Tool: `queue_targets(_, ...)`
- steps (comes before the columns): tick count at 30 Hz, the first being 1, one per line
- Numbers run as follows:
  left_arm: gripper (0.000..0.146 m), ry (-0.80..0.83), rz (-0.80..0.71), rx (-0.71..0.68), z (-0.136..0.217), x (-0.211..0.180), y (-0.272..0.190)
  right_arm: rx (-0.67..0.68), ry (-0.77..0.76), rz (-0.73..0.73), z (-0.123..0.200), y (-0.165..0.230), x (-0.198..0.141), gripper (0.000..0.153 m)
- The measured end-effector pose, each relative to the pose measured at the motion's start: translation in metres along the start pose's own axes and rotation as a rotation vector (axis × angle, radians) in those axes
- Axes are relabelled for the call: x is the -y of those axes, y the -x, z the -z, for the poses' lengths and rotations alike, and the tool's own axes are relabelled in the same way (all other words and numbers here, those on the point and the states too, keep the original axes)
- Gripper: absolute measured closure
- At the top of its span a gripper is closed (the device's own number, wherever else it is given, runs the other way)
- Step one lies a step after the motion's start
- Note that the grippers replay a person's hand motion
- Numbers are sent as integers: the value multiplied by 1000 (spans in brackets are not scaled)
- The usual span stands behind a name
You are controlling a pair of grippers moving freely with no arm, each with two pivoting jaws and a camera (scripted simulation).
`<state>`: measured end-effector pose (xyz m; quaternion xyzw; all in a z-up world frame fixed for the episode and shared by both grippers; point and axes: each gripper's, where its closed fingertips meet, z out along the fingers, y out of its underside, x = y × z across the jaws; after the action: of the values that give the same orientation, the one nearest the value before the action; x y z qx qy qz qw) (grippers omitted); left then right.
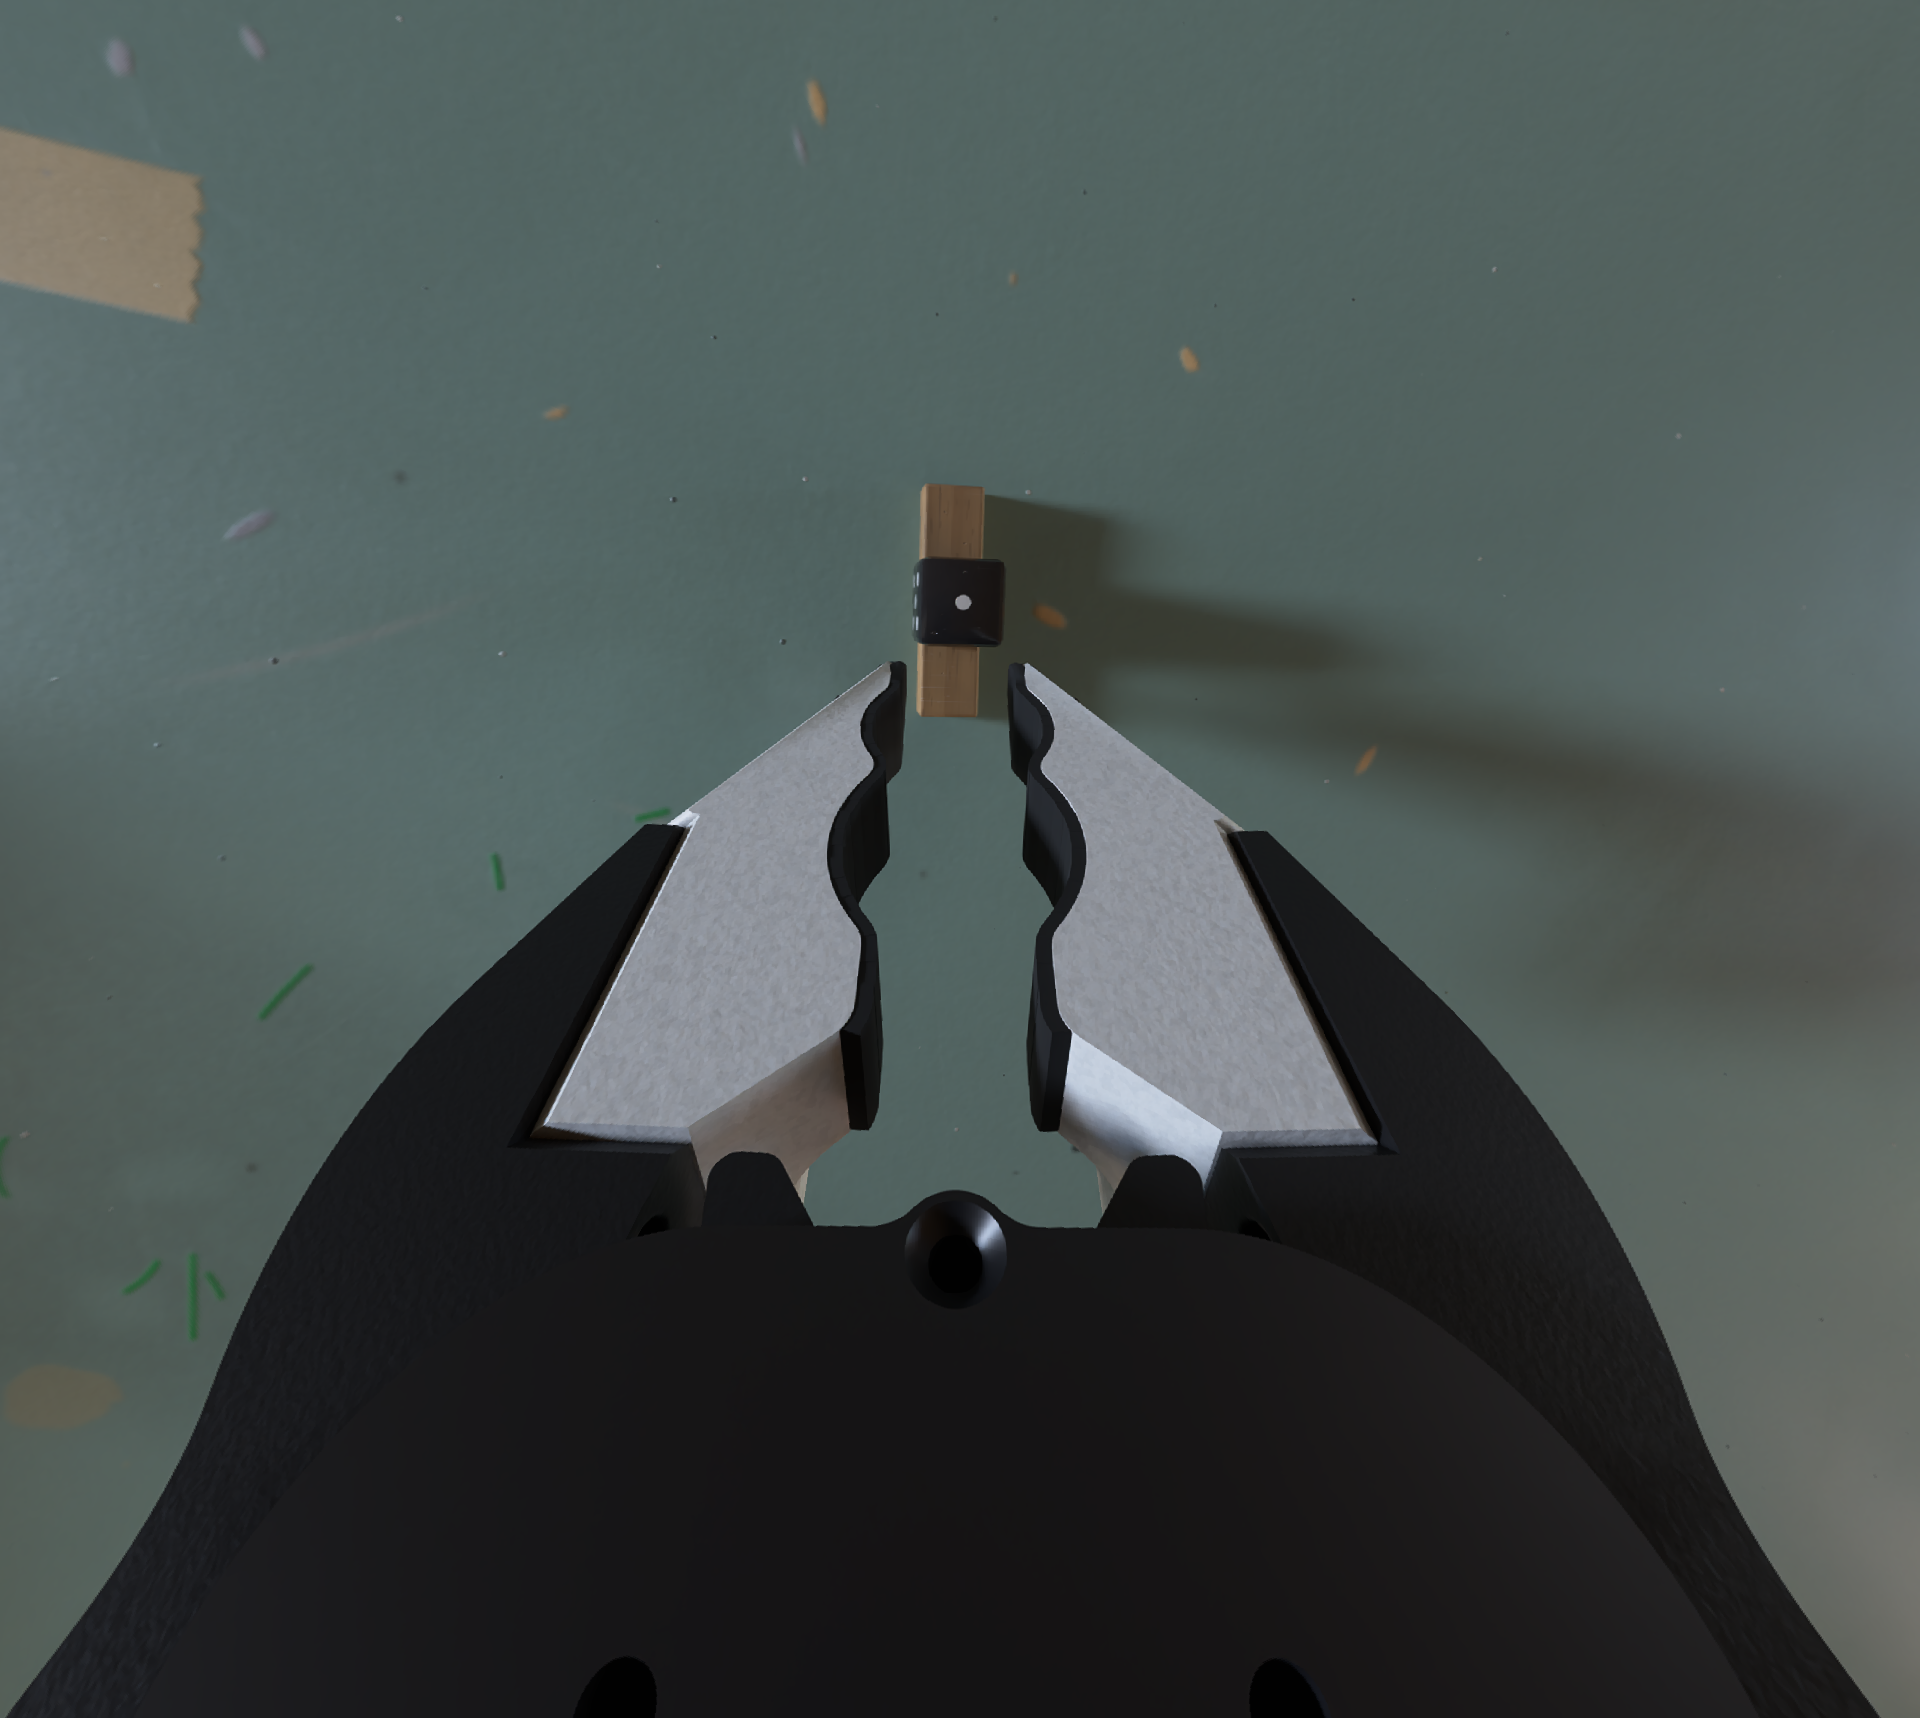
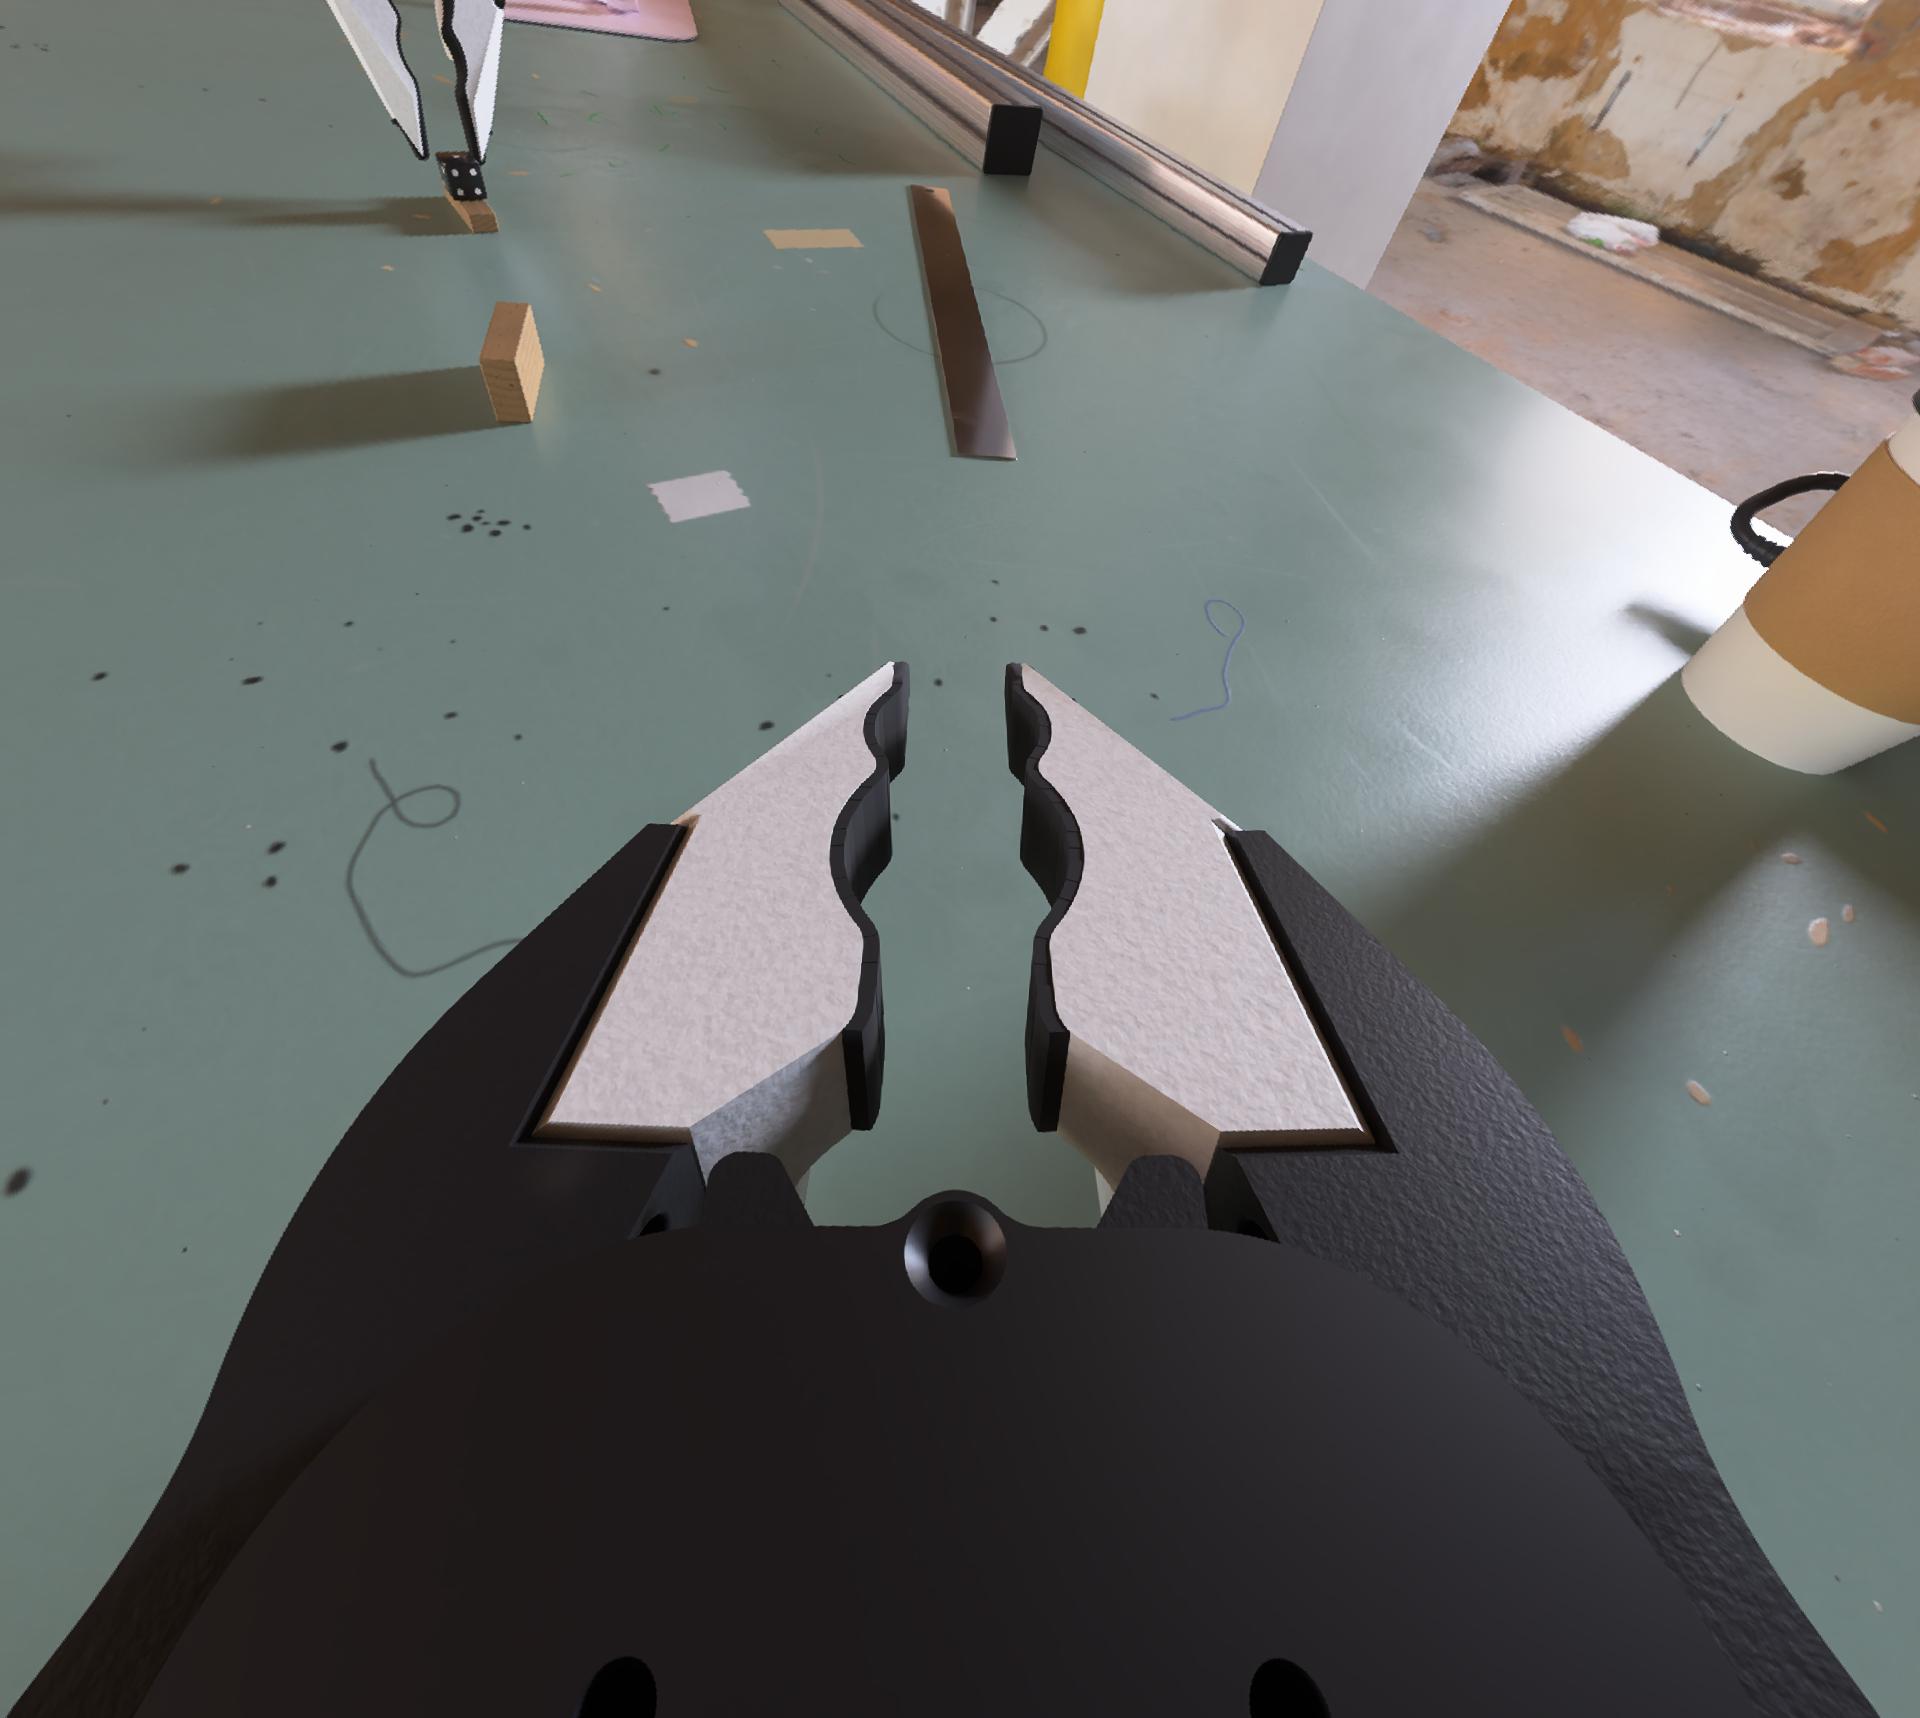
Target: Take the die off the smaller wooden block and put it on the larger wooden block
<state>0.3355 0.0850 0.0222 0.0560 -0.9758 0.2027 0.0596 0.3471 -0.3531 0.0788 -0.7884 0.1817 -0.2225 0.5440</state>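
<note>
A black die (image 1: 958, 601) with white pips sits on the smaller wooden block (image 1: 951, 520), a thin flat strip lying on the green table. My left gripper (image 1: 957, 681) is open and empty, pointing down just above the die. In the right wrist view the left gripper (image 2: 449, 154) hangs with its tips right over the die (image 2: 461, 176) on the smaller block (image 2: 478, 217). The larger wooden block (image 2: 512, 362) stands upright nearer, apart from them. My right gripper (image 2: 956, 681) is open and empty, low over the table, far from both blocks.
A flat metal strip (image 2: 961, 323) lies right of the blocks. Two long metal bars (image 2: 997, 68) lie at the back right. A pink lamp base (image 2: 603, 1) stands at the back. A paper cup (image 2: 1829, 629) stands at the right table edge. Tape pieces (image 1: 94, 224) stick to the table.
</note>
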Motion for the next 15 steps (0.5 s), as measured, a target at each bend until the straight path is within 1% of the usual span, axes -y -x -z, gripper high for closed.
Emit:
queue_targets(2,124,-14,9,8,2,3,0,0,-1,0,0,0,0,134)
queue_targets(4,114,-41,-4,-7,2,8,-2,3,-1,3,0,0,0,134)
queue_targets(7,100,-6,-30,28,-4,8,-3,7,1,7,0,1,0,134)
queue_targets(9,98,13,-41,42,-8,7,-3,8,2,9,1,2,0,134)
queue_targets(10,99,13,-43,39,-9,8,-4,8,1,10,1,2,0,134)
queue_targets(12,105,15,-41,46,-10,8,-4,8,-1,11,2,2,1,134)
queue_targets(14,117,12,-43,67,-10,9,-1,6,-3,13,2,2,1,134)
queue_targets(15,125,15,-50,81,-10,9,0,6,-3,15,2,2,1,134)
